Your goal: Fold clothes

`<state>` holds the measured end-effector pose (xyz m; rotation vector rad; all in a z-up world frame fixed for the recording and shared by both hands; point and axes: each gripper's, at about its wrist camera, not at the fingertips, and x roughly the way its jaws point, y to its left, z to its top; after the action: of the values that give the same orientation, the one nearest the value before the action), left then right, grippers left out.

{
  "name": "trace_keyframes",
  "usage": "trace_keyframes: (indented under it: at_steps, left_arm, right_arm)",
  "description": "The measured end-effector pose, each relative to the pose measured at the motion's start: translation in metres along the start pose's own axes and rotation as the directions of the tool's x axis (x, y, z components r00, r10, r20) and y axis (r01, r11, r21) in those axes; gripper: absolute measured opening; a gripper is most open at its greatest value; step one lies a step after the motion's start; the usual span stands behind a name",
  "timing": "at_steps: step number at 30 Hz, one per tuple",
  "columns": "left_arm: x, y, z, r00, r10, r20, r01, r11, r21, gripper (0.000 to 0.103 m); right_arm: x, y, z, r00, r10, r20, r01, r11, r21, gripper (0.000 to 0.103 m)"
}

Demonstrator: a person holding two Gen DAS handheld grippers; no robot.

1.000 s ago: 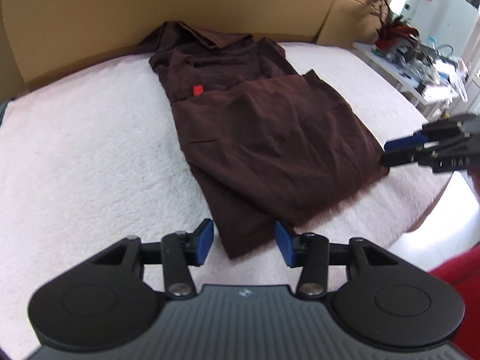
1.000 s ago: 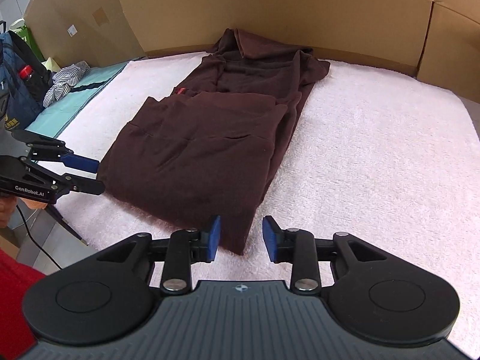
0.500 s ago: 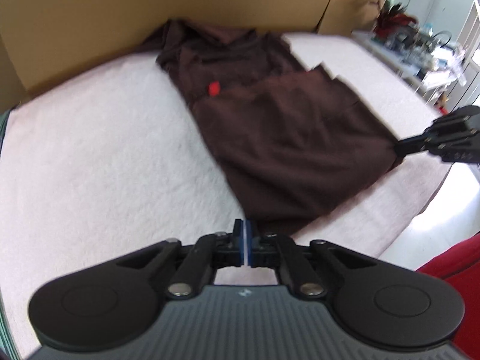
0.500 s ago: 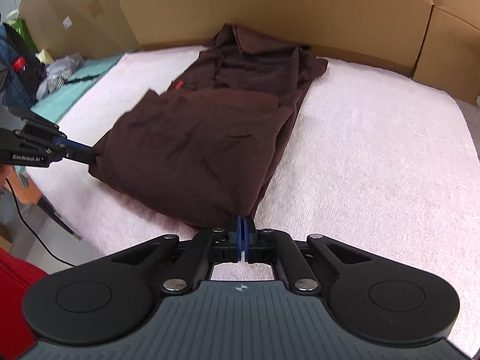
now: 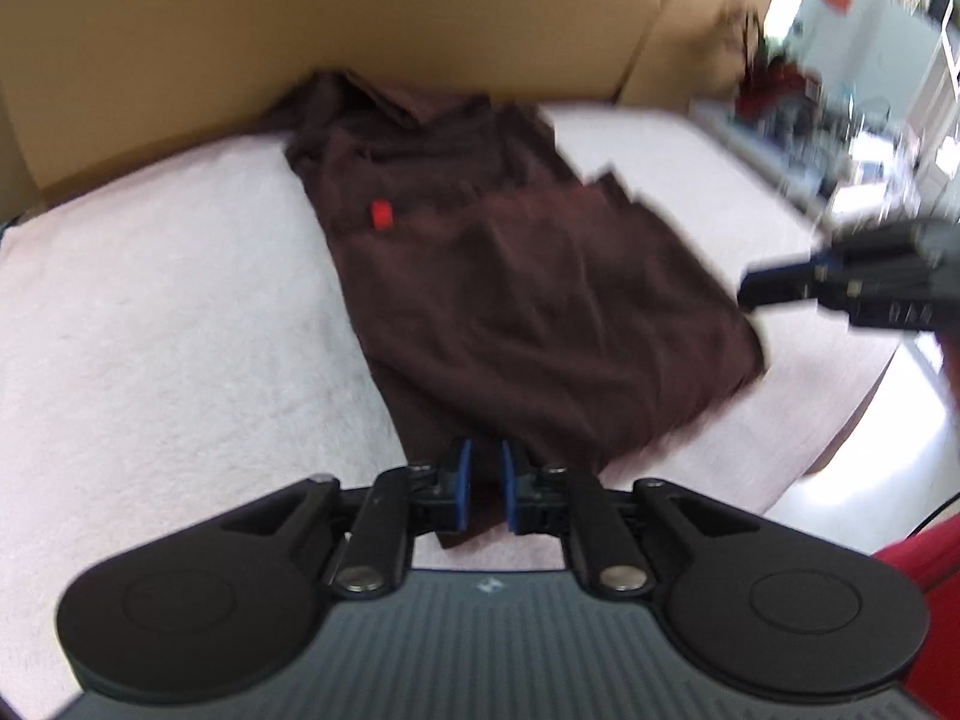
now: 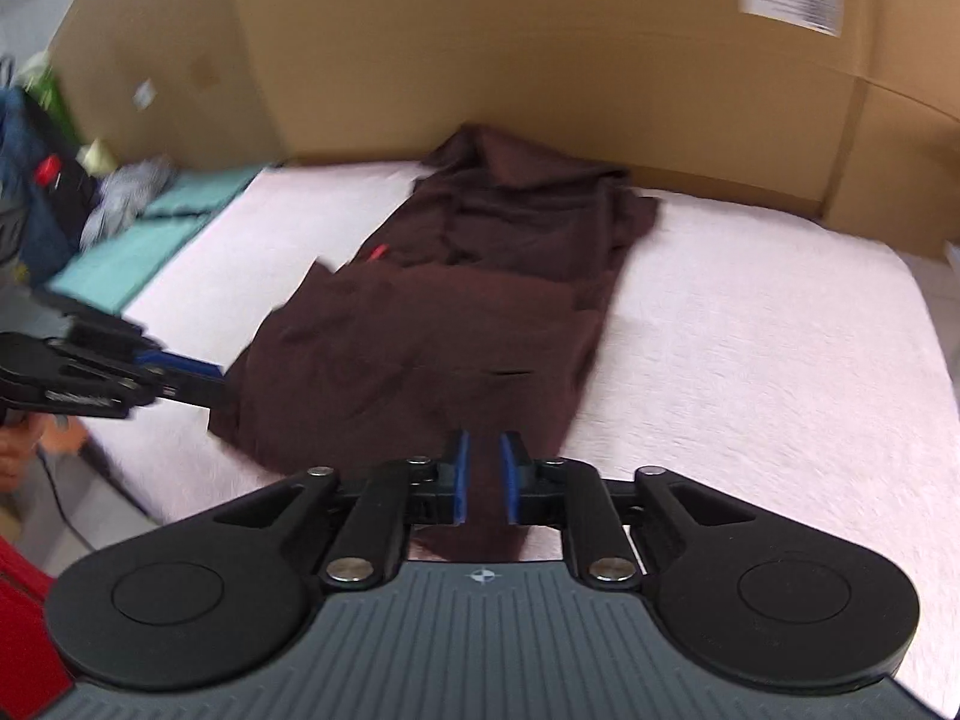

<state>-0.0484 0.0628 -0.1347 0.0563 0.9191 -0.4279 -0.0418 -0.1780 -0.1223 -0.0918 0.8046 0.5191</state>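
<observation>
Left wrist view: the left tool [image 5: 483, 492] sits at 6 o'clock, its blue pads clamped on the near left corner of the brown garment [image 5: 528, 312], cloth bunched in the narrow gap. The garment lies lengthwise on the pink bed cover [image 5: 156, 324], running toward 12 o'clock and the cardboard wall [image 5: 312, 18]. The right tool [image 5: 756, 294] bites the other near corner at 3 o'clock.

Right wrist view: the right tool [image 6: 483, 480] likewise pinches brown cloth at 6 o'clock; the left tool [image 6: 204, 381] grips at 9 o'clock.

To fold well, I judge both corners should rise together, hem taut, then travel evenly toward the collar end.

A second ago both tools stood open beside the hem. Both then snapped closed on it, and the jaws have just eased wider around the fabric, whose corners now look lifted.
</observation>
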Motion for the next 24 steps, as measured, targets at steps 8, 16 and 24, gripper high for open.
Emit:
trace_keyframes:
  at_steps: [8,16,24]
  left_arm:
    - [0.005,-0.002,-0.012,0.999,0.040,-0.018,-0.039,0.998,0.051,0.017]
    - [0.003,-0.001,-0.014,0.999,0.042,0.000,-0.042,0.999,-0.011,0.017]
    - [0.004,-0.002,-0.016,0.999,0.038,0.007,-0.038,0.999,0.010,0.018]
  right_arm:
    - [0.048,-0.029,0.007,0.988,-0.146,-0.054,0.149,0.987,0.066,0.007]
    - [0.053,0.046,0.059,0.994,0.102,0.034,-0.096,0.984,-0.151,0.023]
    - [0.116,0.087,0.087,0.992,0.125,0.011,-0.117,0.952,-0.283,0.042]
